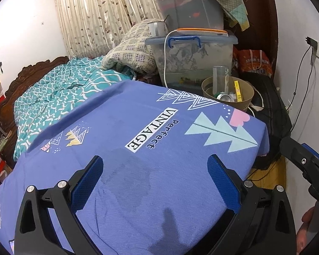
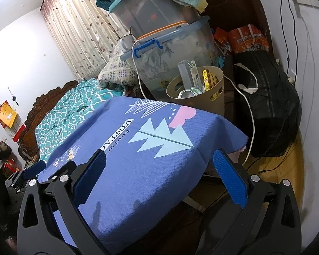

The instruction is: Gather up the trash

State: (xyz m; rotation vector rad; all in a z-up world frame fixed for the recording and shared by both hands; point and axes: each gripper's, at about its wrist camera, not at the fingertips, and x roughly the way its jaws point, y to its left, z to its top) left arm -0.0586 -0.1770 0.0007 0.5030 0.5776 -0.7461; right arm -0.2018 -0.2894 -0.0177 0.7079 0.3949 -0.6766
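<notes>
L gripper (image 1: 155,163) & R gripper (image 2: 159,159) both wide apart, nothing held.

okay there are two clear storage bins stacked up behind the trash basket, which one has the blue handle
The lower bin, with the blue latch handle on its front. The upper bin shows only a teal lid rim.

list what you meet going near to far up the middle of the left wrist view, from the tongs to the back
left tongs → blue tablecloth → tan trash bin holding a can and yellow box → clear storage tub with blue handle → teal-lidded tub stacked on top
</notes>
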